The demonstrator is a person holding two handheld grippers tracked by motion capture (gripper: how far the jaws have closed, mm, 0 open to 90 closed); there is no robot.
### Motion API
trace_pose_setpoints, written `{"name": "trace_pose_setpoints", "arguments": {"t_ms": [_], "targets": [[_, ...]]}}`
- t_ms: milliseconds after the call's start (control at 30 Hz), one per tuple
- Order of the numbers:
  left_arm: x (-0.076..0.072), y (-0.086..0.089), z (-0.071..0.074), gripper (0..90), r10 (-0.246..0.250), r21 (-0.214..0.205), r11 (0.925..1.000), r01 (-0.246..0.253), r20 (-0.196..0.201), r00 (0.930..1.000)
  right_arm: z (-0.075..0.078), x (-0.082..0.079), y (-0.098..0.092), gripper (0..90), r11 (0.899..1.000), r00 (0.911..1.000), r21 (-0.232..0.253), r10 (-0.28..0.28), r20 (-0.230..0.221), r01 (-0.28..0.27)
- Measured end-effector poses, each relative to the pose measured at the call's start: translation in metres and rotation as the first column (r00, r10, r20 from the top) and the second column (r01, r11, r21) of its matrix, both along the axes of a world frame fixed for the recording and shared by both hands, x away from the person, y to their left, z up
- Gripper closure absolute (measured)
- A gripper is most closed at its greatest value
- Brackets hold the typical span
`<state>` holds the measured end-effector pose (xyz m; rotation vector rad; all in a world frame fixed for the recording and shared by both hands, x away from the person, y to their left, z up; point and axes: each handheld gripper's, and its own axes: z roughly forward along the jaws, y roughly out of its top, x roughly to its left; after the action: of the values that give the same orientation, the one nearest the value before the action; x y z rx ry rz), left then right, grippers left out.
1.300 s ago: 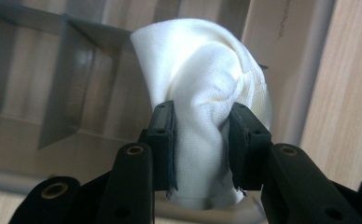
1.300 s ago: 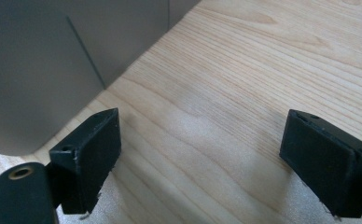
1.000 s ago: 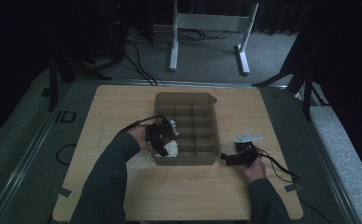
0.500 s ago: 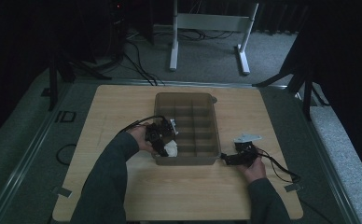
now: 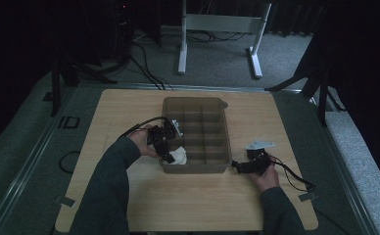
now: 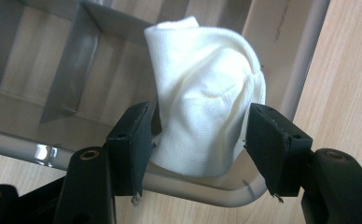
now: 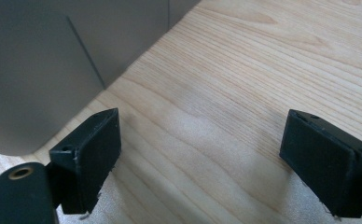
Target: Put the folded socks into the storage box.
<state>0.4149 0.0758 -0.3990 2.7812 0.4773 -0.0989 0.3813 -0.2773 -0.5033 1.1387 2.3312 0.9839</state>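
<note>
Sock [image 6: 207,102] sits in the tray's [image 6: 305,60] corner compartment between the left claw's [image 6: 198,140] just-opening jaws.

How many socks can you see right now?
1: a white rolled sock in the organizer tray's near-left corner compartment, between the left gripper's jaws. Others may be hidden.

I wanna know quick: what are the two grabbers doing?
Left gripper: open, jaws just opened around the white sock.
Right gripper: open, empty.
</note>
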Motion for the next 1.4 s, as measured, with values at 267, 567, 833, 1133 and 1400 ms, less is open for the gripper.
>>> {"name": "trace_pose_setpoints", "arguments": {"t_ms": [267, 567, 833, 1133, 1400], "targets": [[0.001, 0.002, 0.011, 46.9, 0.013, -0.063, 0.9979, -0.011, 0.032, 0.9994, 0.0, 0.0, 0.0, 12.1, 1.0, 1.0, 0.0, 0.0, 0.0, 0.0], [0.001, 0.0, 0.013, 52.3, 0.015, -0.089, 0.996, -0.008, 0.068, 0.9976, 0.0, 0.0, 0.0, 12.1, 1.0, 1.0, 0.0, 0.0, 0.0, 0.0], [-0.002, -0.003, 0.013, 61.0, 0.015, -0.058, 0.9983, -0.009, 0.108, 0.994, 0.0, 0.0, 0.0, 12.1, 1.0, 1.0, 0.0, 0.0, 0.0, 0.0], [-0.003, -0.005, 0.015, 79.9, 0.014, -0.042, 0.9991, -0.008, 0.141, 0.9899, 0.0, 0.0, 0.0, 12.1, 1.0, 1.0, 0.0, 0.0, 0.0, 0.0], [-0.006, -0.01, 0.016, 90.0, -0.001, -0.038, 0.9992, 0.007, 0.16, 0.9871, 0.0, 0.0, 0.0, 12.1, 1.0, 1.0, -0.001, 0.0, 0.0, 0.0]]}}
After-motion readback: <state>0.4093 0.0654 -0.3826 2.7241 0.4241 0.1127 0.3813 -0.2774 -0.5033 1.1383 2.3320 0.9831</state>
